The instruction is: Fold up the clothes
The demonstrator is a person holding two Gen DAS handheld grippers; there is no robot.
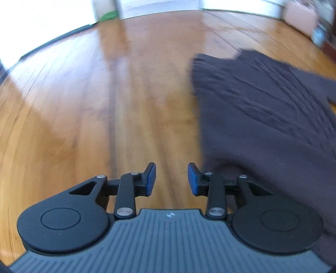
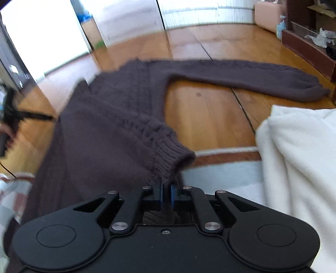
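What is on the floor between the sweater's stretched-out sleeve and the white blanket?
Nothing: in the right wrist view, only bare wooden floor lies between the sweater sleeve and the white blanket.

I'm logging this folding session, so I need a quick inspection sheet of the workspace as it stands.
Surface: wood floor, bare planks with glare.
Job's things: dark knit sweater spread out, one sleeve stretched right.
Clutter: white blanket at right.
Grippers: left gripper jaws open, beside the sweater's edge; right gripper jaws shut on sweater.
Cables: thin dark cable at left.
Surroundings: pink box, dark shelf.
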